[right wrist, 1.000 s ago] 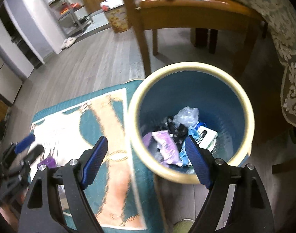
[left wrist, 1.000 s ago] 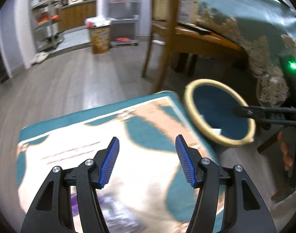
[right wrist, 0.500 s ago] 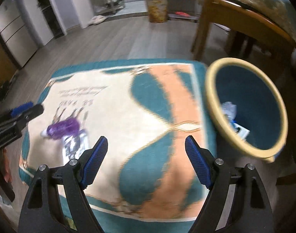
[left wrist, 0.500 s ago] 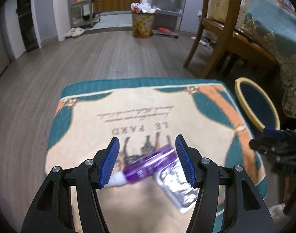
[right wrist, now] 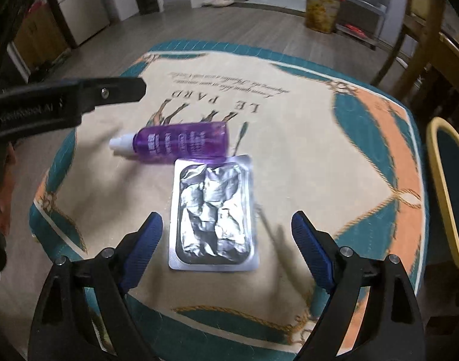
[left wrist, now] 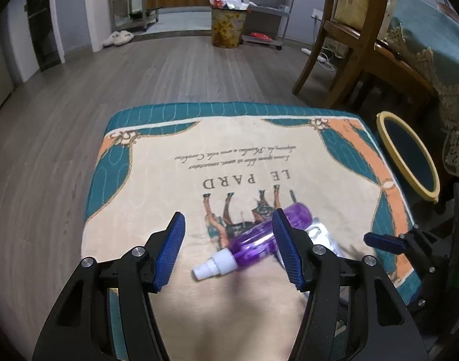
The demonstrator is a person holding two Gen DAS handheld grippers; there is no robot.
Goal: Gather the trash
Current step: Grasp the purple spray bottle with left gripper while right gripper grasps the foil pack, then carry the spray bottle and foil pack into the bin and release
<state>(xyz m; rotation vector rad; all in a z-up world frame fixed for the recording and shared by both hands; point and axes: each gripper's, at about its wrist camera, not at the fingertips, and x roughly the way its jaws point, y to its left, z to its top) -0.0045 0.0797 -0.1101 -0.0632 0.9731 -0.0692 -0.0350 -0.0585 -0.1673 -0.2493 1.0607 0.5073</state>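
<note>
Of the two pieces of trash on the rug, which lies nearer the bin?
The silver foil blister pack; the purple bottle lies on its far side, farther from the yellow-rimmed bin.

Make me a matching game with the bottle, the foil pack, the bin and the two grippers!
Things:
1. spray bottle
2. foil pack
3. trash bin
4. right gripper

Places or states:
A. stands off the rug's edge, yellow rim
B. purple, lying on its side, white cap
C. jaws open over the silver thing, nothing gripped
D. silver and crinkled, flat on the rug

Pairs: 1-B, 2-D, 3-A, 4-C

The left gripper is open too, over the bottle.
</note>
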